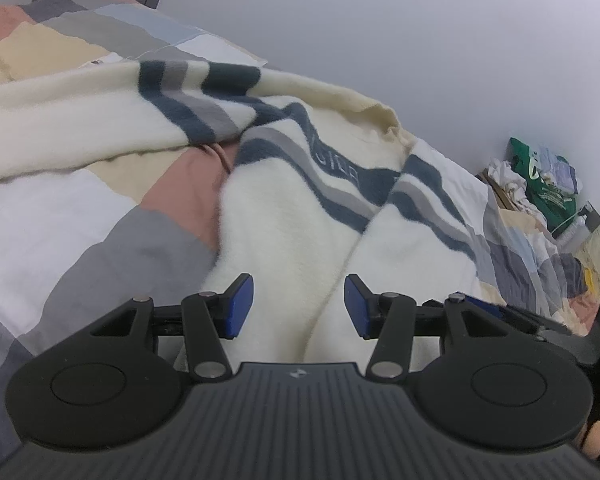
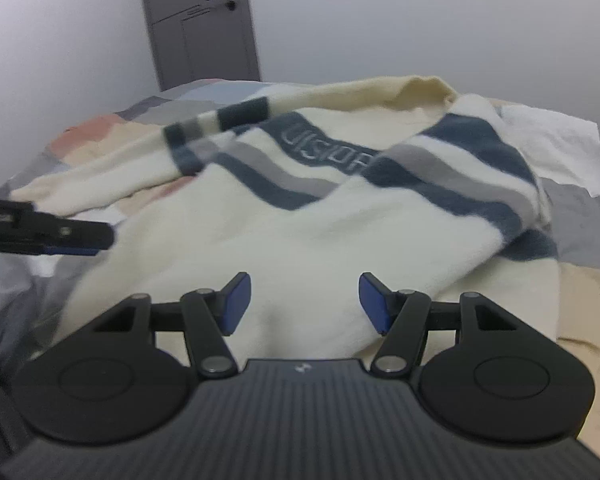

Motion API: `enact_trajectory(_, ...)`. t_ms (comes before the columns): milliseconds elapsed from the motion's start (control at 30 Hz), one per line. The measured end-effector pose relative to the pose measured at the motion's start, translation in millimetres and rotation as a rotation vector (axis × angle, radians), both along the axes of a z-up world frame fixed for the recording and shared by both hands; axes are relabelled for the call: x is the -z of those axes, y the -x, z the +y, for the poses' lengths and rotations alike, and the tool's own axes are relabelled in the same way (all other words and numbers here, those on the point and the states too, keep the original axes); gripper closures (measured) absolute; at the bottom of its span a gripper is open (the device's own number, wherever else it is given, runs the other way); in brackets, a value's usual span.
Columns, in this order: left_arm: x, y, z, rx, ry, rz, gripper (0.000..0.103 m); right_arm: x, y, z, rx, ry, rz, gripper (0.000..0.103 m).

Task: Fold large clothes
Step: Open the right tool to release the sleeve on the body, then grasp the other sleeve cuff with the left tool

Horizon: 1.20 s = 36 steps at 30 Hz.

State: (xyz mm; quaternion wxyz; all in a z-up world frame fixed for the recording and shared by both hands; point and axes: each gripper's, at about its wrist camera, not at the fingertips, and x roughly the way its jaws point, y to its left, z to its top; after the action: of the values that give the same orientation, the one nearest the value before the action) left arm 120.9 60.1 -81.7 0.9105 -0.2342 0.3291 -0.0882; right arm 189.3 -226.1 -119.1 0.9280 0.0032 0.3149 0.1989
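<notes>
Cream sweater [image 1: 300, 216] with navy and grey stripes lies rumpled across the middle of the bed's patchwork quilt [image 1: 80, 216], collar toward the far edge, one sleeve folded over the chest.

Left wrist view only: clutter pile [image 1: 536, 180] with a green item past the bed's far right corner; what holds it is unclear. A bit of the person's hand [image 1: 594, 438] shows at the lower right, and part of the right gripper at the right edge.

Right wrist view only: grey door [image 2: 200, 20] with a dark handle behind the bed's far edge, and the left gripper's finger [image 2: 60, 236] coming in from the left over the sweater [image 2: 300, 240].

Left gripper [image 1: 299, 306]: jaws about half apart, nothing between the blue pads, sweater hem below.

Right gripper [image 2: 305, 303]: jaws about half apart, gripping nothing, over the sweater's near edge.
</notes>
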Motion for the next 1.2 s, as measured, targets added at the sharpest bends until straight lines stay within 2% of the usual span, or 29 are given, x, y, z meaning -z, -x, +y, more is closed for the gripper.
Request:
enact_trajectory(200,1.4,-0.3,11.1,-0.043,0.034,0.01,0.044,25.6,-6.5,1.5,0.012,0.056,0.067,0.041)
enact_trajectory(333,2.1,-0.9,23.1,-0.089,0.078,0.013,0.04,23.4,-2.2,5.5,0.021,0.072,0.078,0.041)
enact_trajectory(400,3.2,0.4,35.1,-0.127,0.14,-0.001,0.033,21.9,0.4,5.1,0.026,0.071,0.086,0.041)
enact_trajectory(600,15.7,-5.1,81.8,-0.324,0.333,-0.012,0.032,19.2,8.3,0.0,0.045,0.061,0.117,0.041)
enact_trajectory(700,32.5,-10.5,108.0,-0.441,0.47,-0.001,0.032,18.1,11.6,-1.3,0.054,0.062,0.129,0.041)
enact_trajectory(800,47.8,-14.6,135.5,-0.568,0.564,0.003,0.032,17.9,13.7,-2.4,0.058,0.063,0.139,0.041)
enact_trajectory(933,69.5,-14.3,176.9,-0.788,0.676,0.032,0.032,18.0,14.7,-4.2,0.07,0.049,0.145,0.041)
enact_trajectory(1067,96.1,-23.8,205.7,-0.876,0.869,0.071,0.032,19.8,15.6,-3.3,0.072,0.05,0.144,0.041)
enact_trajectory(1200,90.3,-32.8,216.6,-0.913,0.879,0.046,0.034,21.5,13.4,-5.8,0.069,0.046,0.147,0.041)
